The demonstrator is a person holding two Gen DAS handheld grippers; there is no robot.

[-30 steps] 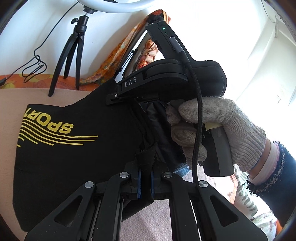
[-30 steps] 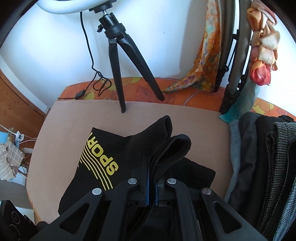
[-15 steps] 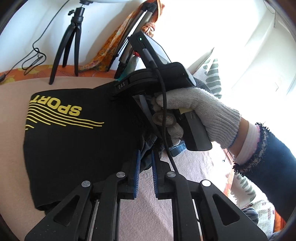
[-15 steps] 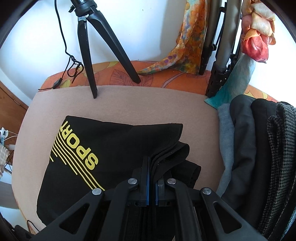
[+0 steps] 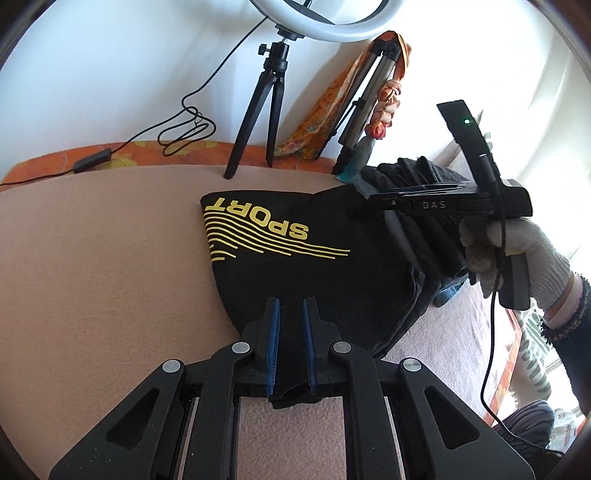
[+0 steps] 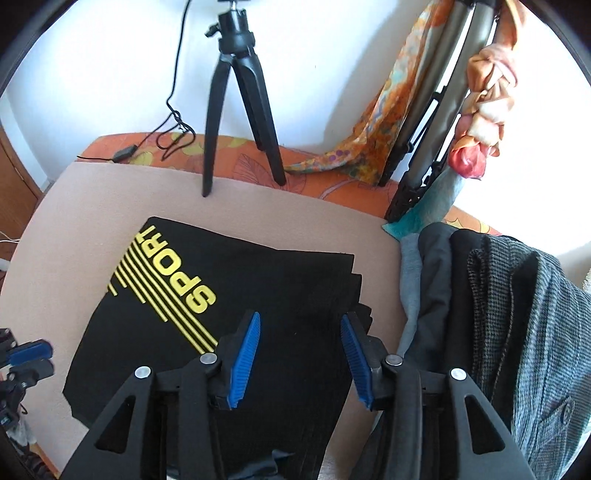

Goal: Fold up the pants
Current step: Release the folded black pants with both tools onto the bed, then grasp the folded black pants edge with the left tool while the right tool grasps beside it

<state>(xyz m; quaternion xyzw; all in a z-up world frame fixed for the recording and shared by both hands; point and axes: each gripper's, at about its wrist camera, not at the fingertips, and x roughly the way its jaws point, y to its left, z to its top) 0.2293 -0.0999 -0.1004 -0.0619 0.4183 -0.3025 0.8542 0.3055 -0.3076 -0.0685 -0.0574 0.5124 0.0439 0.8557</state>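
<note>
The black pants [image 5: 295,258] with a yellow SPORT print lie folded flat on the beige pad [image 5: 92,258]; they also show in the right wrist view [image 6: 258,295]. My left gripper [image 5: 291,321] is open, its blue pads apart over the near edge of the pants. My right gripper [image 6: 299,332] is open wide above the pants' right part, holding nothing. In the left wrist view the right gripper [image 5: 373,201] hovers at the pants' far right corner, held by a gloved hand [image 5: 517,251].
A black tripod [image 6: 236,110] with a ring light [image 5: 317,22] stands at the pad's far edge. A stack of folded grey and dark clothes [image 6: 498,314] lies right of the pants. A folded stand with scarves [image 6: 443,110] leans at the back right. A cable [image 5: 177,129] runs at the back left.
Both grippers have let go of the pants and opened. The pants now lie flat on the pad. The left gripper has drawn back toward the near edge.
</note>
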